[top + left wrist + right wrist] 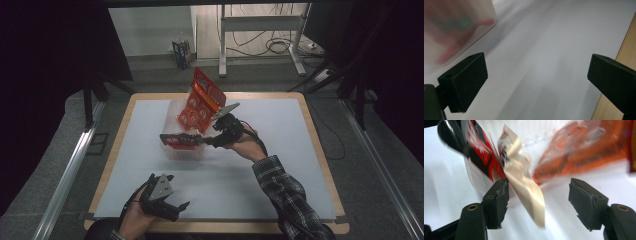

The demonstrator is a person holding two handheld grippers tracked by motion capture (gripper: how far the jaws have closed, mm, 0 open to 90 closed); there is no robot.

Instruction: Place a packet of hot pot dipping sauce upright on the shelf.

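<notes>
1. The left gripper rests low at the near edge of the table, well apart from the work. Its jaws stand wide apart in the left gripper view, and nothing is between them.
2. A clear plastic container stands on the table near the middle, ahead and to the right of the left gripper. In the left gripper view it shows blurred at the upper left corner.
3. A dark red-and-black packet lies across the near part of the container. Its long axis runs left to right.
4. A taller red snack bag leans out of the container, tilted up and back to the right.
5. The right gripper is at the right side of the container, pointing to the left, just beside the right end of the dark packet. Its jaws are released: in the right gripper view the pads stand apart. A pale, shiny corner of a packet hangs between them and seems to lean on the left pad, but it is not pinched.
6. I judge that the packets lie to the left of the right gripper, and the right hand is much nearer than the left. Any coming move should be done by the right hand.
</notes>
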